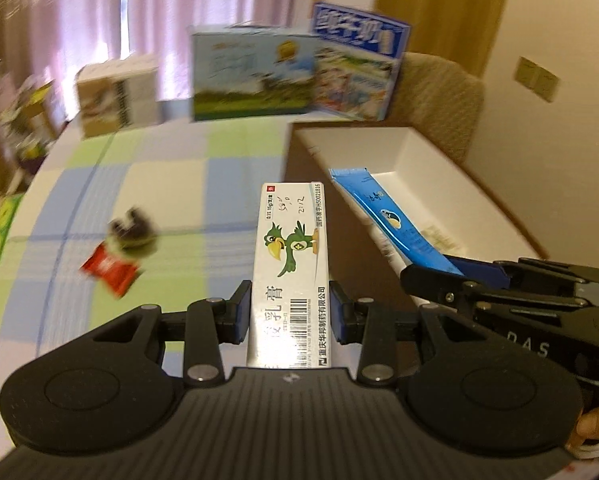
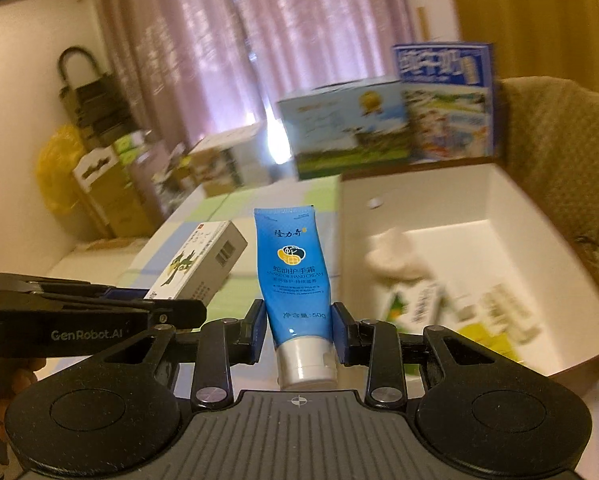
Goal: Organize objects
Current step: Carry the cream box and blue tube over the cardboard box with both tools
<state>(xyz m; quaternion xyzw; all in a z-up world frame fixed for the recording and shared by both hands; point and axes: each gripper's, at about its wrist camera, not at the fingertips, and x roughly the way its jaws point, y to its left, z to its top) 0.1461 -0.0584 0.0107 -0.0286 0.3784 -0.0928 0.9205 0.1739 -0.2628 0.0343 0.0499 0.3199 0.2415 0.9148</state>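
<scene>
Beside the white box's point(image 1: 415, 152) near rim, left gripper point(image 1: 290, 308) fingers clamp the ointment carton point(image 1: 289, 248); right gripper point(image 2: 299, 332) fingers clamp the blue tube point(image 2: 293, 272). Box contents are blurred.

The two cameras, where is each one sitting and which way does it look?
Left wrist view: sits on the left gripper, looking forward along its fingers at the ointment box it grips, the checked tablecloth and the white bin; the right gripper and a bit of hand show at right.
Right wrist view: sits on the right gripper, looking at the blue hand cream tube it grips, with the bin at right; the left gripper shows at left.
Shared: box, tube, bin, milk cartons, pink curtain.
</scene>
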